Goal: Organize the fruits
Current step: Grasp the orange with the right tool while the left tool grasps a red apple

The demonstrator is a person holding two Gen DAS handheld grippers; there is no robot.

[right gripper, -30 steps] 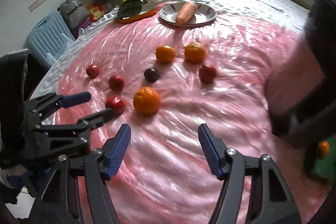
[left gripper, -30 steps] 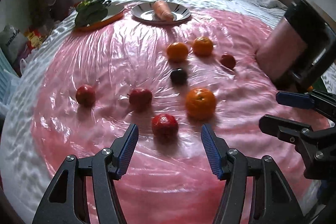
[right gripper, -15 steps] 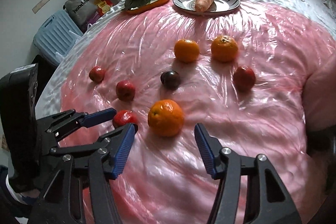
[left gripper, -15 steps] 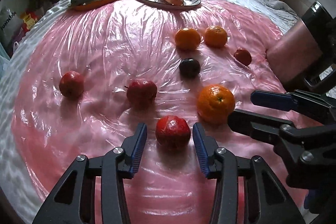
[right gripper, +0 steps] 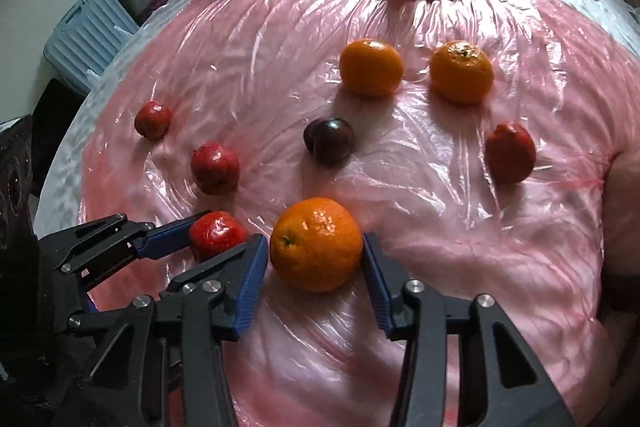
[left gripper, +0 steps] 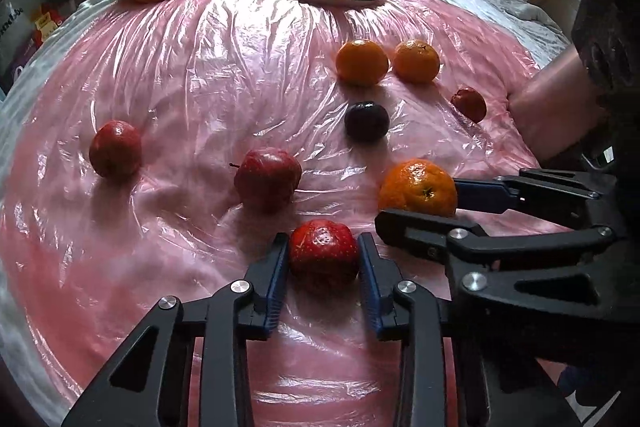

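Two grippers bracket fruit on plastic-covered bed

A near red apple, firm but slick, sits between the left gripper's closing fingers; the right gripper's spread fingers flank the orange at its widest girth.

Three oranges, four red apples and one dark plum lie scattered apart on pink plastic sheeting.

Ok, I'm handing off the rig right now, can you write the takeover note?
Left hand-held gripper: shut on the near red fruit, not lifted.
Right hand-held gripper: pads flank the near orange, a slight gap at its left side.
Still loose on the pink sheet: two oranges, plum, three red fruits.
Nothing sorted yet; everything is left.
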